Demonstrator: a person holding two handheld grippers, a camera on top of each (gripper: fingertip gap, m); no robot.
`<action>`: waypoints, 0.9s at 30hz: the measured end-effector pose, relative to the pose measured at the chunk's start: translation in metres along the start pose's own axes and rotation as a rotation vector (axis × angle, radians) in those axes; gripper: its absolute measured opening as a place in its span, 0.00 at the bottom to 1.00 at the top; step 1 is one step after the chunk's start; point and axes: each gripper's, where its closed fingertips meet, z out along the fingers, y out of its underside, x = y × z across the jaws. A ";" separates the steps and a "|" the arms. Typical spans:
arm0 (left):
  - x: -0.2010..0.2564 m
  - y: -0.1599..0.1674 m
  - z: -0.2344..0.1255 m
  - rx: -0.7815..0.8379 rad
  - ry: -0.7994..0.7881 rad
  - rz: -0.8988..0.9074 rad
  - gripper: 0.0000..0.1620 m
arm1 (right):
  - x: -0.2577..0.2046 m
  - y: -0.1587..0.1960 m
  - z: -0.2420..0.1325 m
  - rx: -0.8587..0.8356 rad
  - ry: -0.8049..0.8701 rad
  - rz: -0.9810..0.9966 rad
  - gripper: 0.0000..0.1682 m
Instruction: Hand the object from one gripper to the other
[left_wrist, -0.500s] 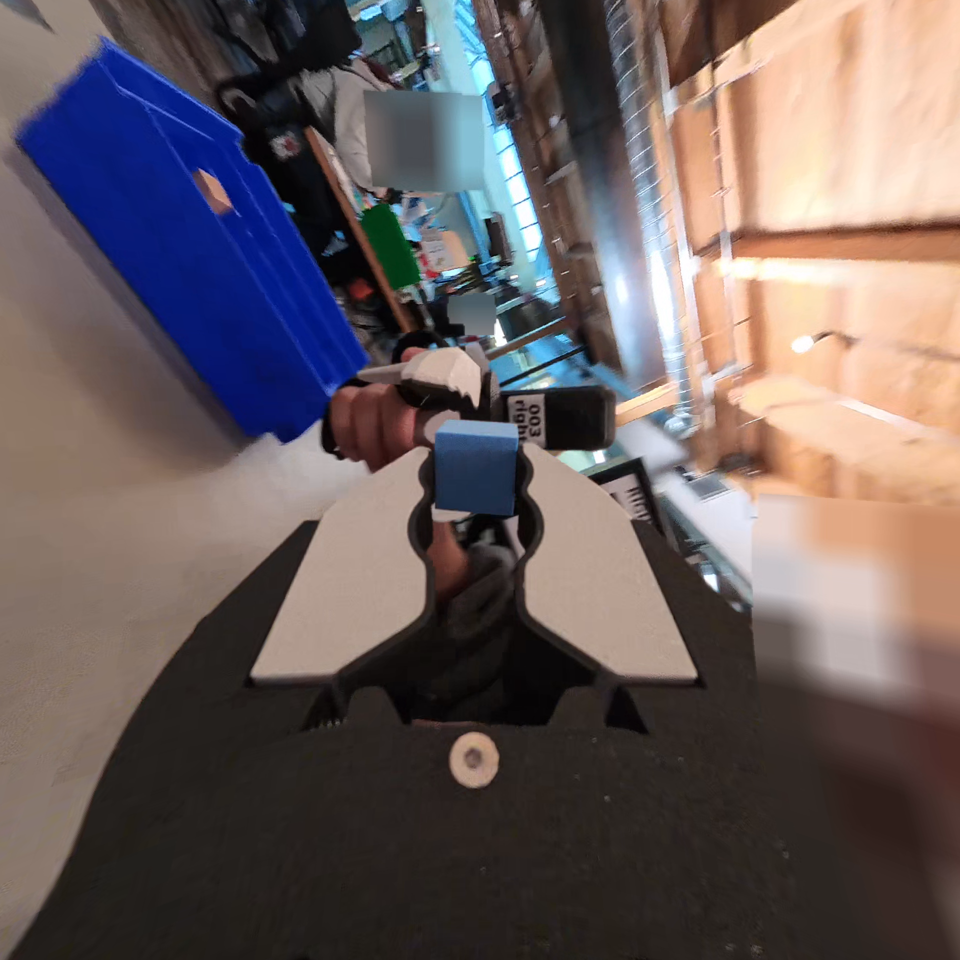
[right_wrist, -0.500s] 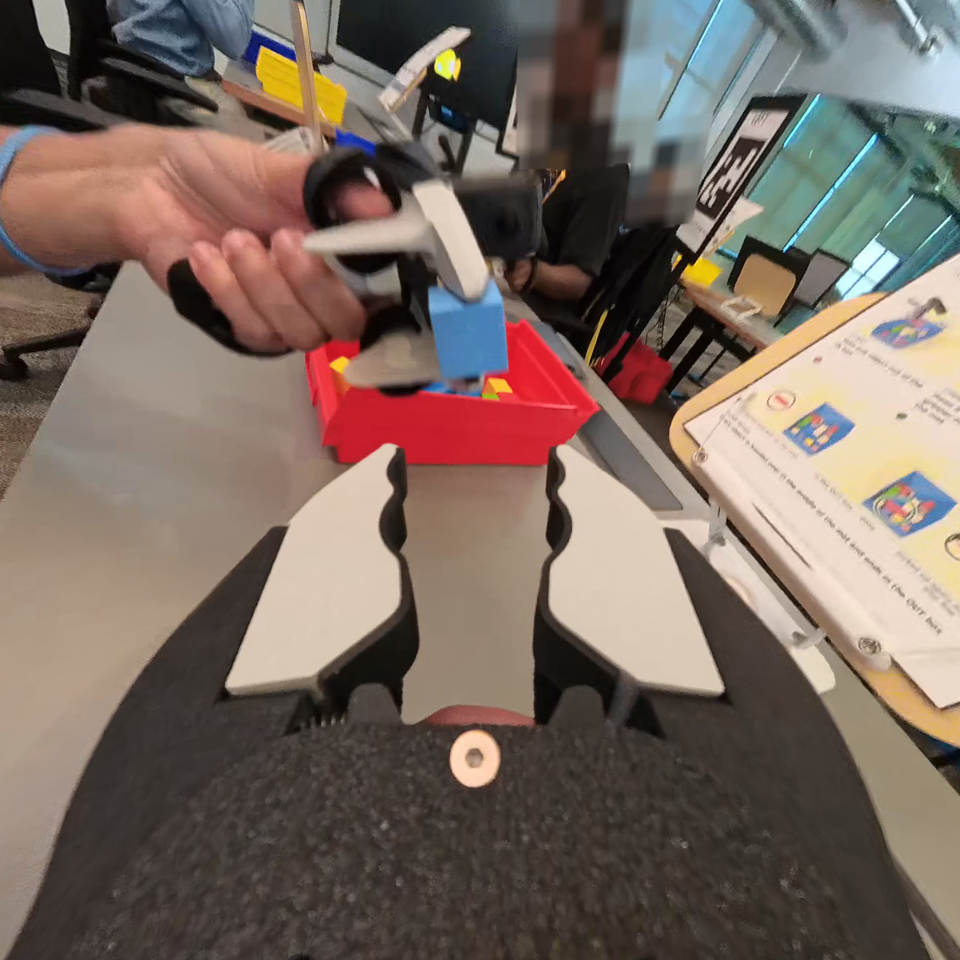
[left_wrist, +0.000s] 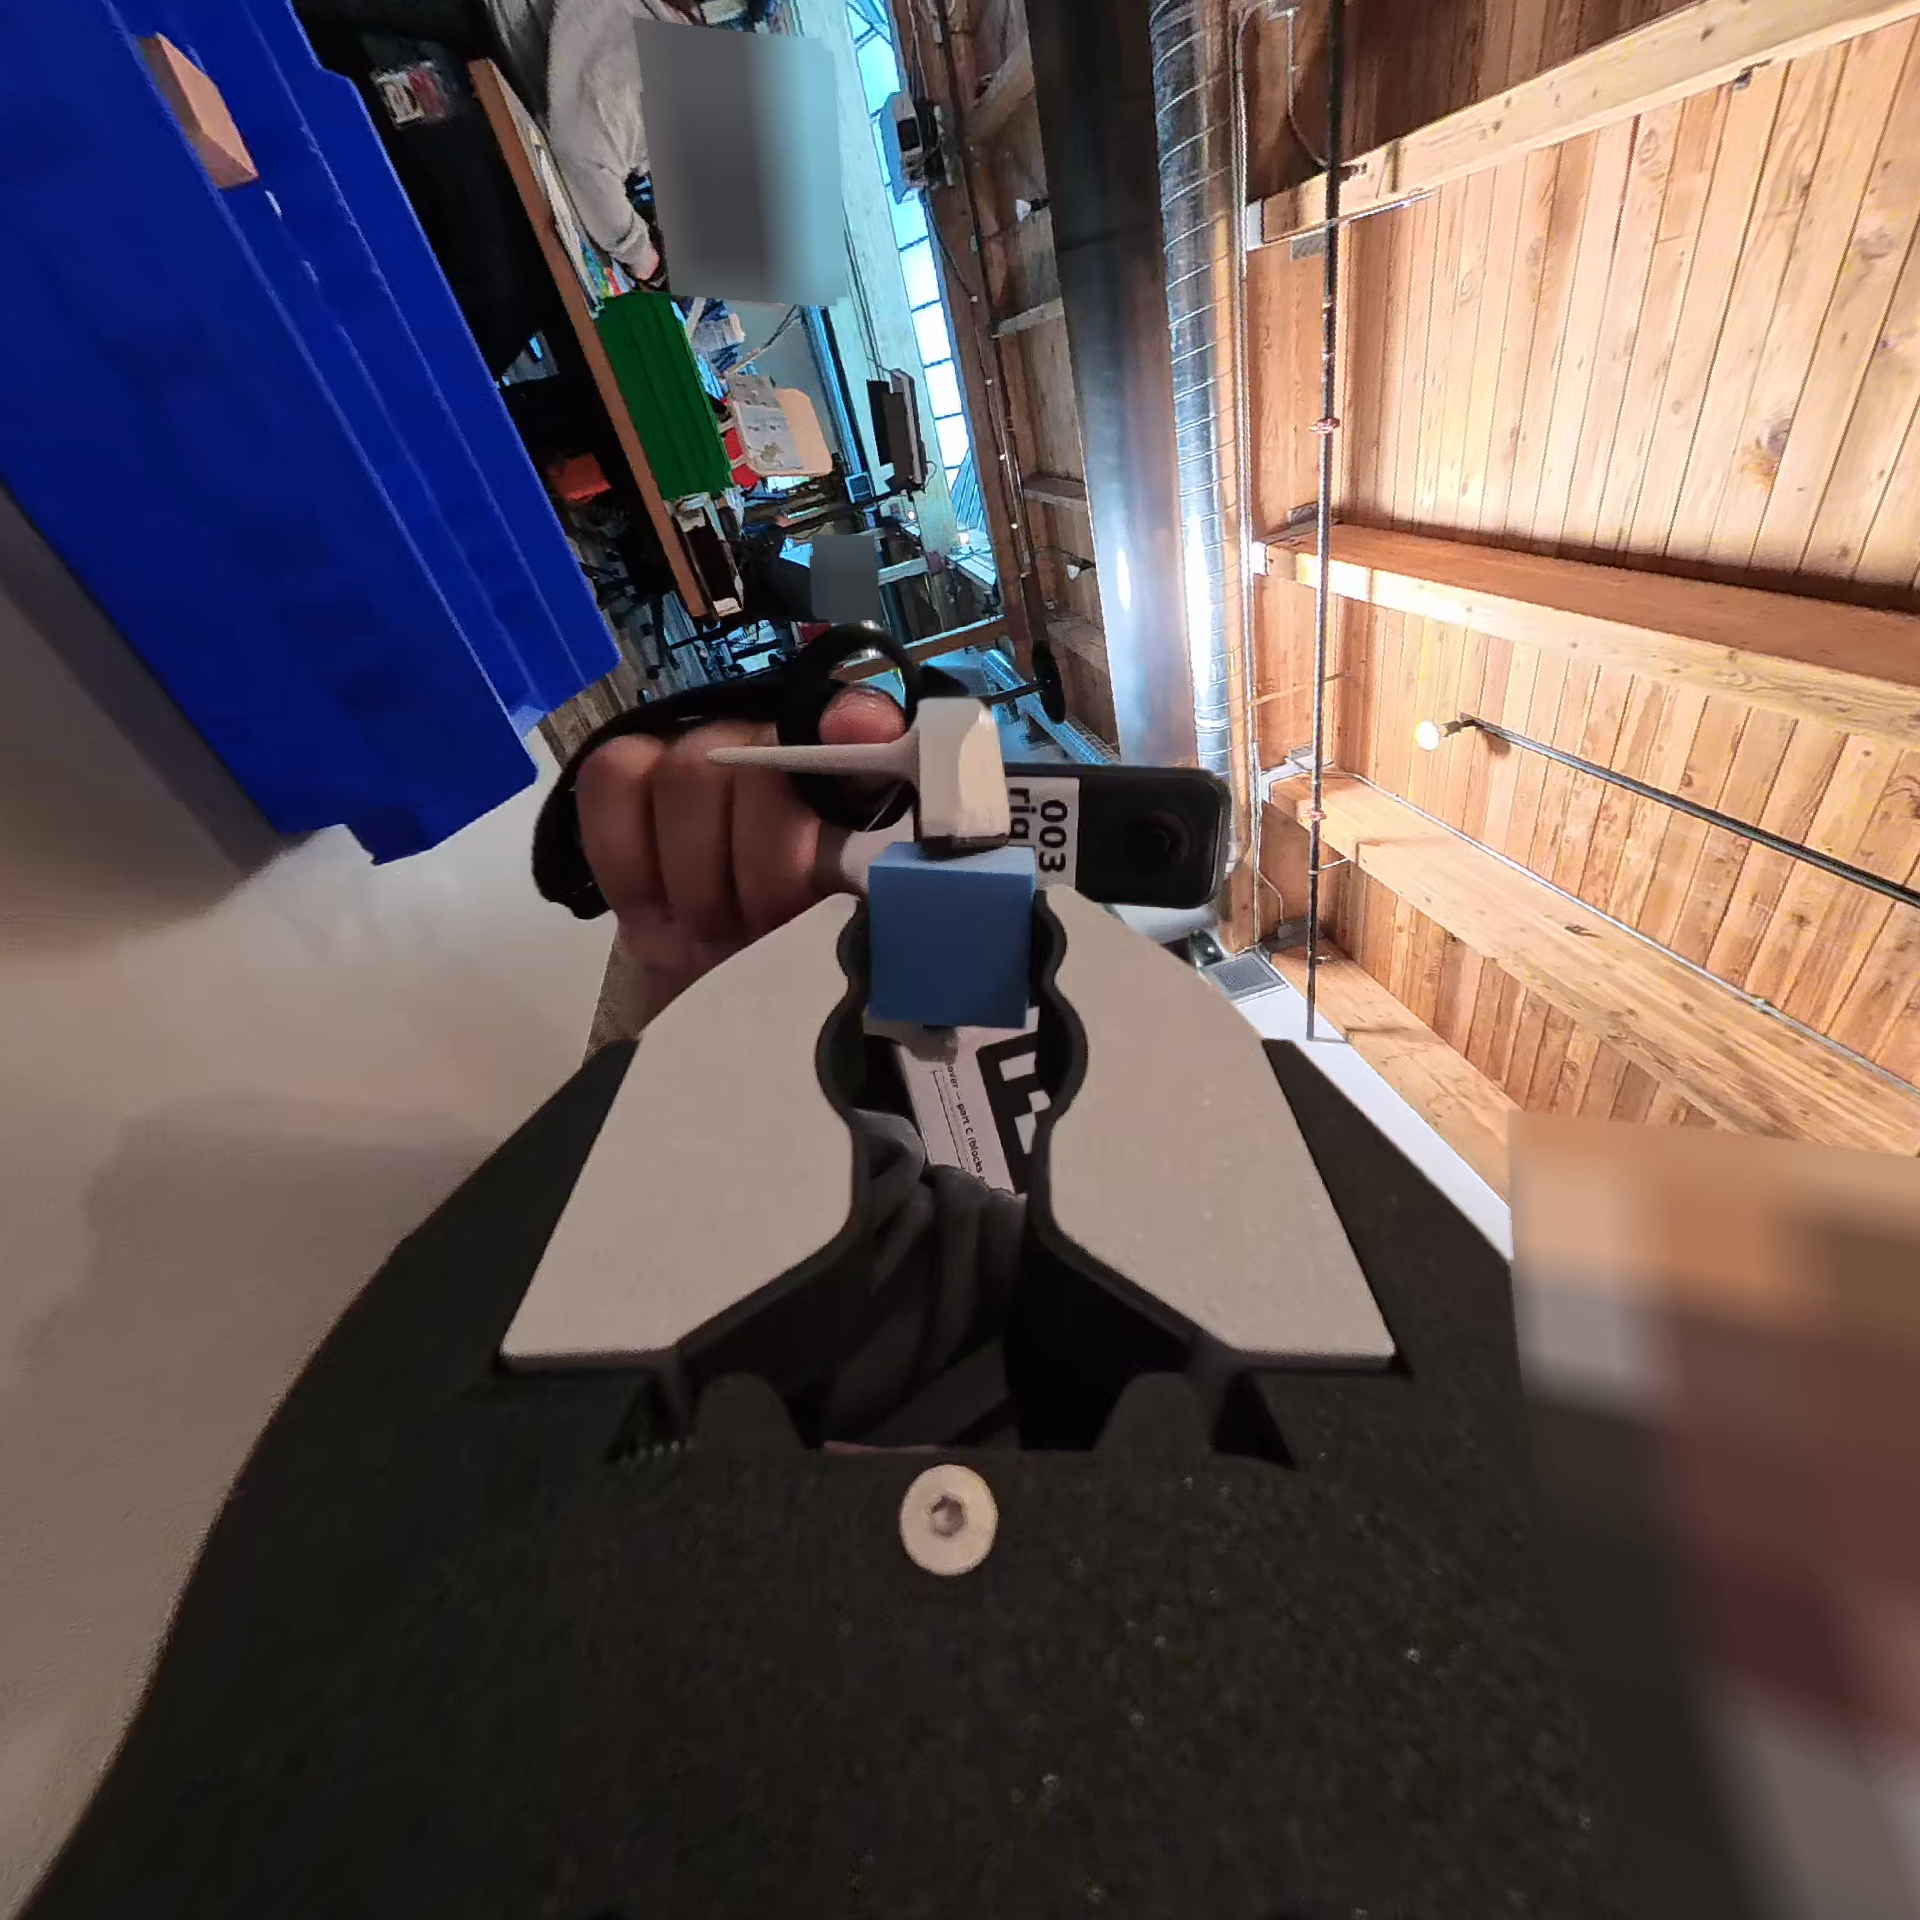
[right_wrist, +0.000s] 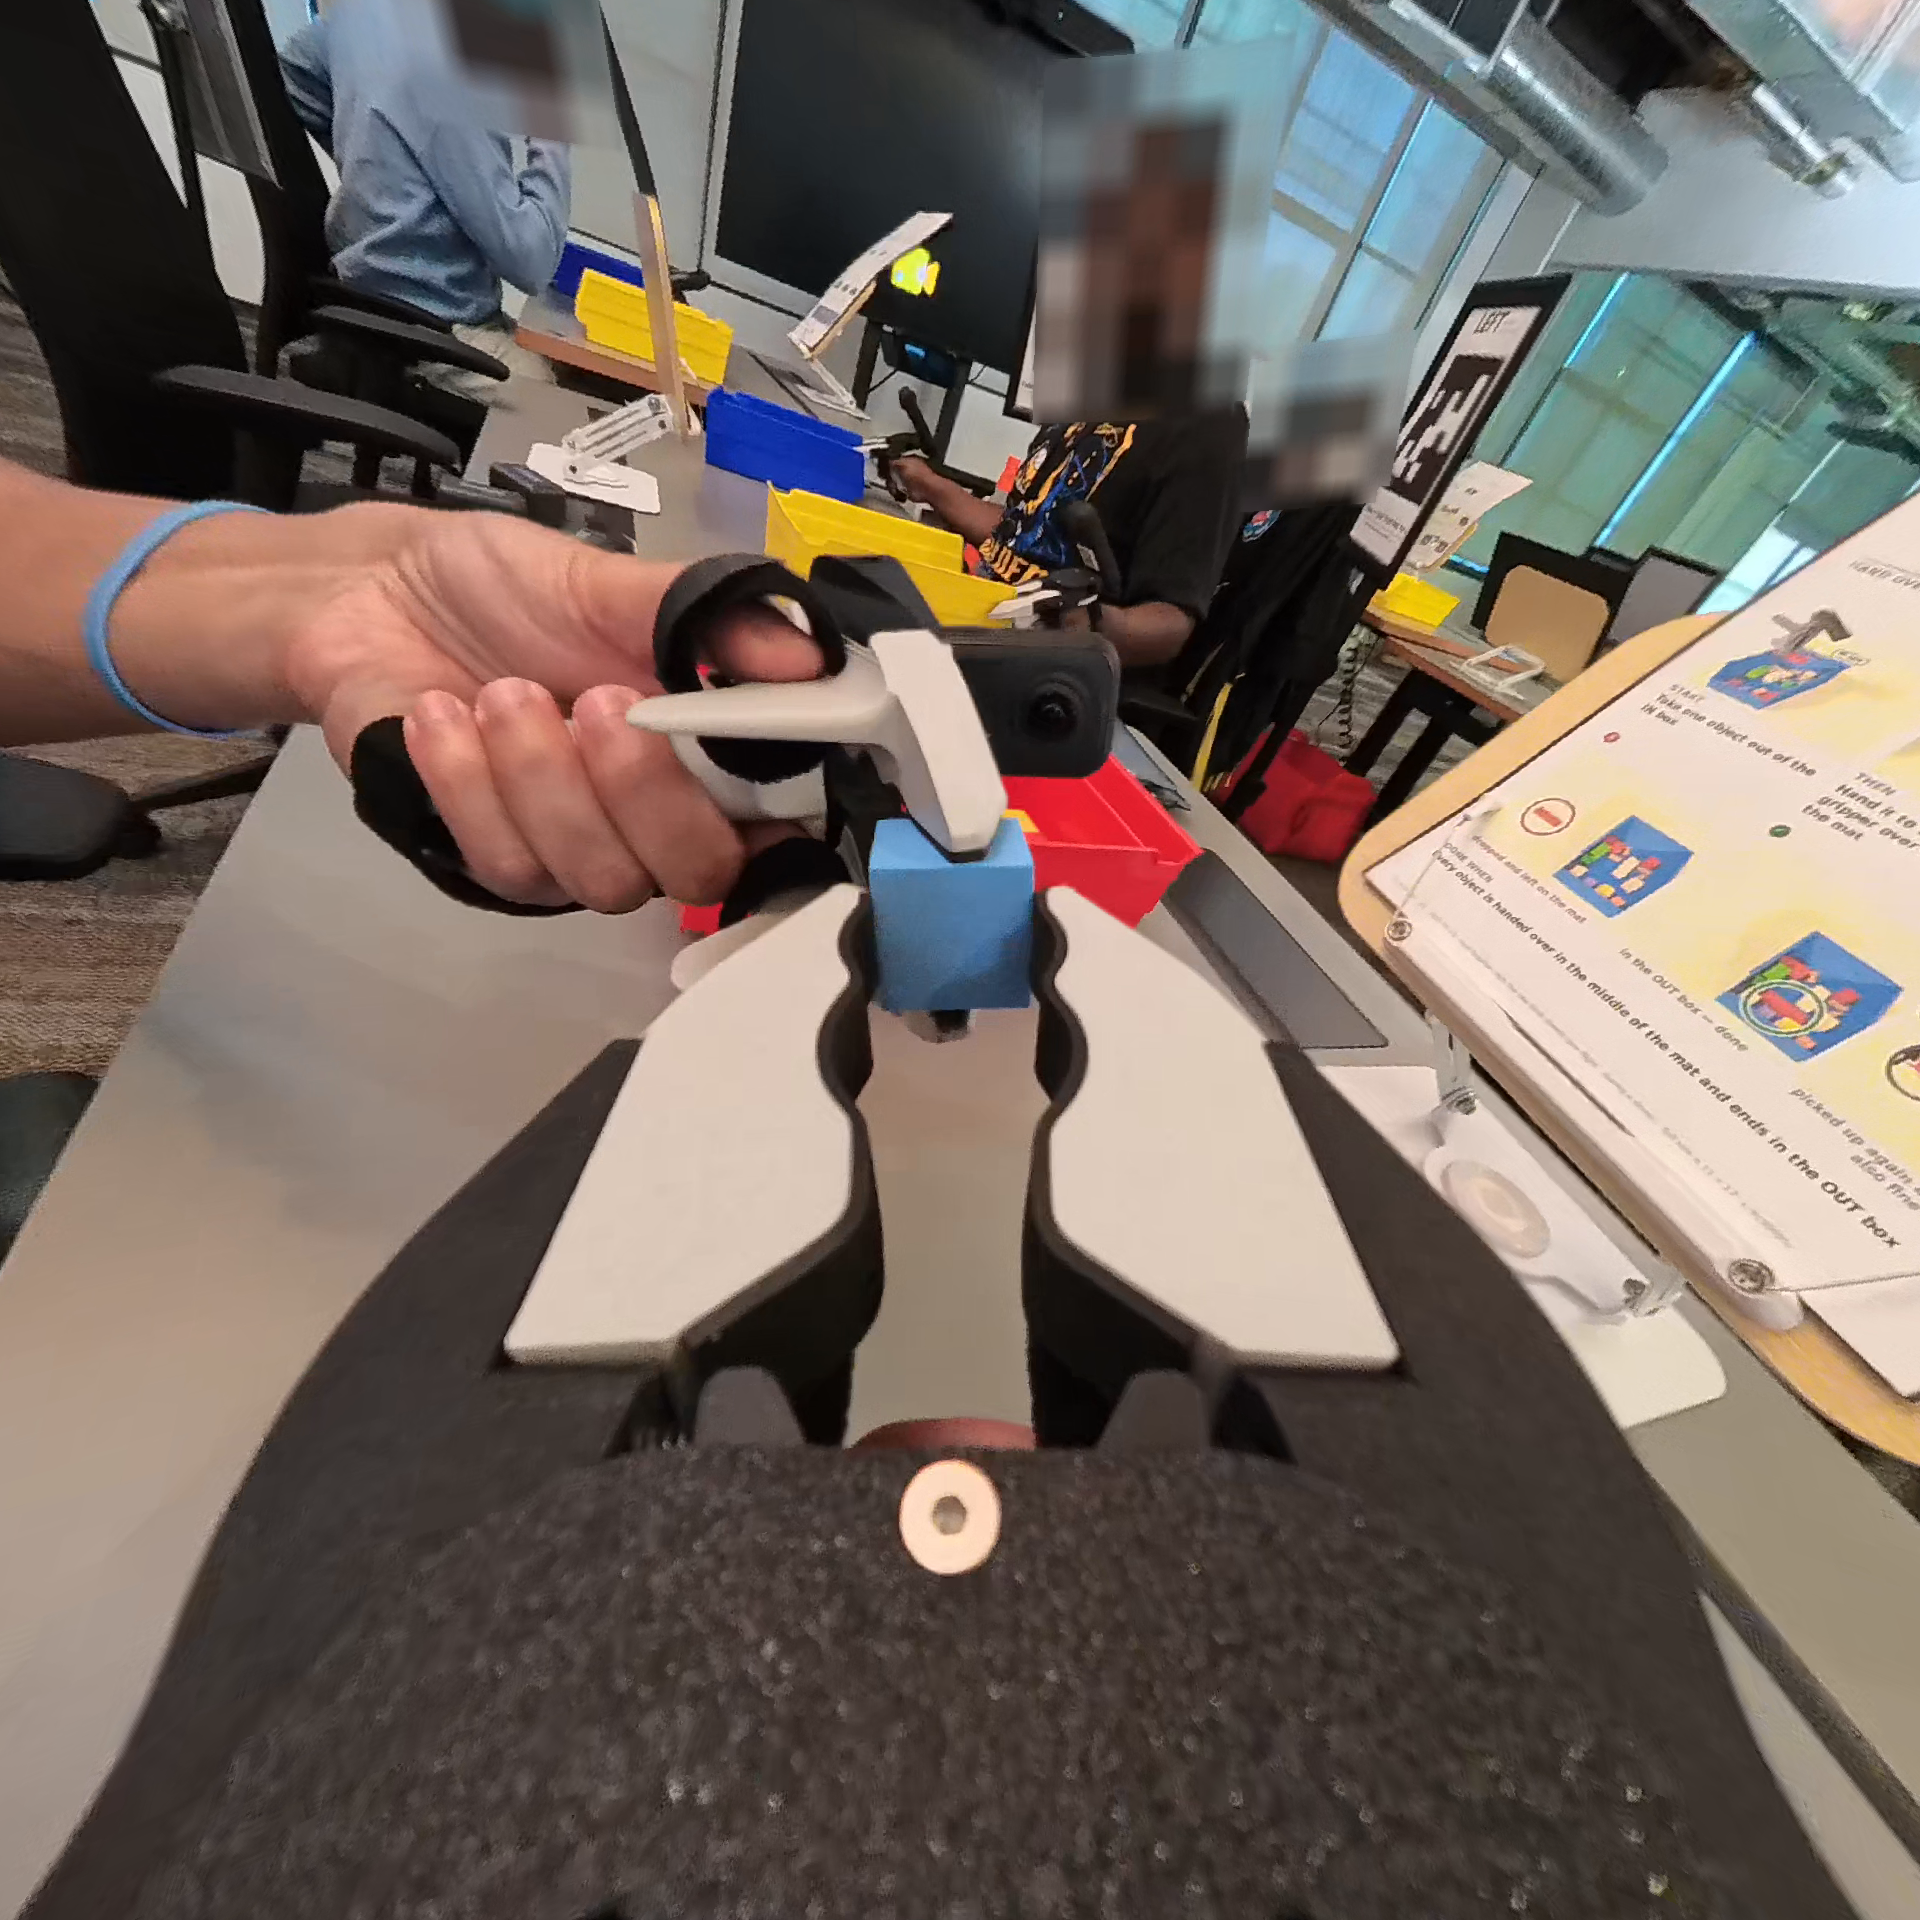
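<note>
A blue cube (left_wrist: 951, 945) sits between the fingertips of my left gripper (left_wrist: 951, 930), which is shut on its two sides. In the left wrist view, the right gripper's fingers (left_wrist: 961, 774) press the cube from above and below, held by a hand. In the right wrist view, my right gripper (right_wrist: 951, 935) is shut on the sides of the same blue cube (right_wrist: 951, 935). There the left gripper's fingers (right_wrist: 935, 738) clamp it top and bottom. The cube is held in the air above the grey table (right_wrist: 312, 1039).
A red bin (right_wrist: 1101, 842) with blocks stands on the table just behind the cube. An instruction board (right_wrist: 1662, 935) leans at the right. A large blue bin (left_wrist: 260, 416) is at the left wrist view's left. Yellow bins (right_wrist: 862, 535) and seated people are farther back.
My right gripper has come up to the cube and closed its open fingers onto it. The left gripper still holds the cube.
</note>
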 end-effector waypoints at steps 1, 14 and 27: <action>-0.001 0.000 0.002 -0.002 -0.006 0.007 0.17 | 0.001 0.001 -0.002 -0.011 -0.007 0.009 0.16; -0.044 0.113 -0.118 0.030 -0.627 0.708 0.31 | 0.107 0.012 -0.131 -0.196 0.358 0.208 0.16; -0.101 0.126 -0.218 0.127 -1.160 0.919 0.32 | 0.053 0.239 -0.222 -1.271 0.174 0.598 0.17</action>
